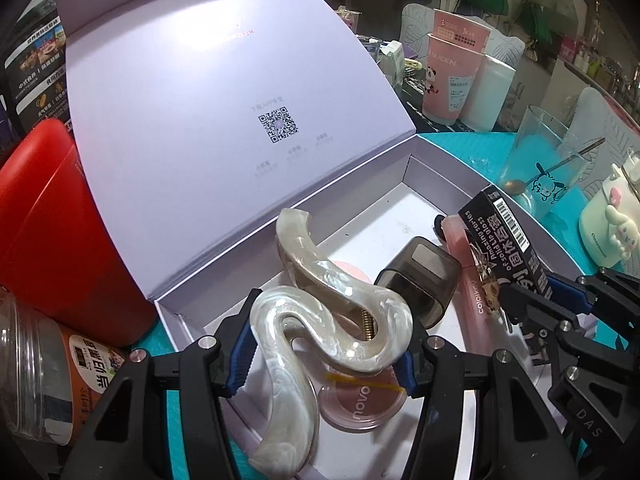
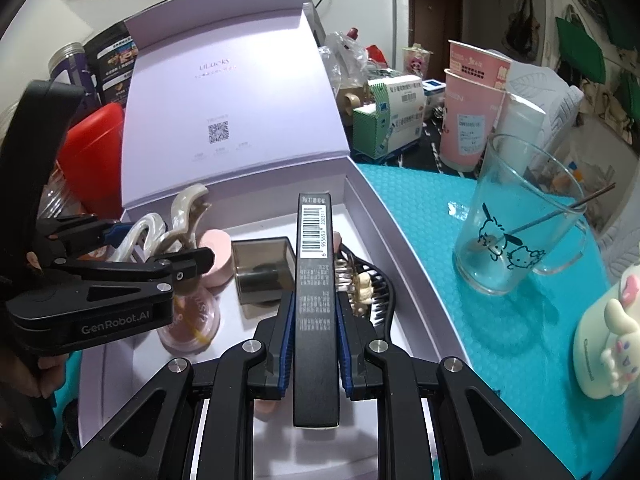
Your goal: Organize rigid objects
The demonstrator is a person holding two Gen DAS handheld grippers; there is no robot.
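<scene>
Left gripper (image 1: pixel 326 344) clamps hair claw (image 1: pixel 320 320); right gripper (image 2: pixel 314 344) clamps black carton (image 2: pixel 314 300); both over the open box (image 1: pixel 440 172). Risk: crowded floor, carton probably lands tilted on the comb (image 2: pixel 380 300).

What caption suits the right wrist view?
Right gripper holds a black carton above the open lilac box.

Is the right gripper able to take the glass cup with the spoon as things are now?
Probably not yet. The right gripper is shut on the black carton, so its jaws are occupied. The glass cup itself stands unobstructed on the teal mat.
</scene>
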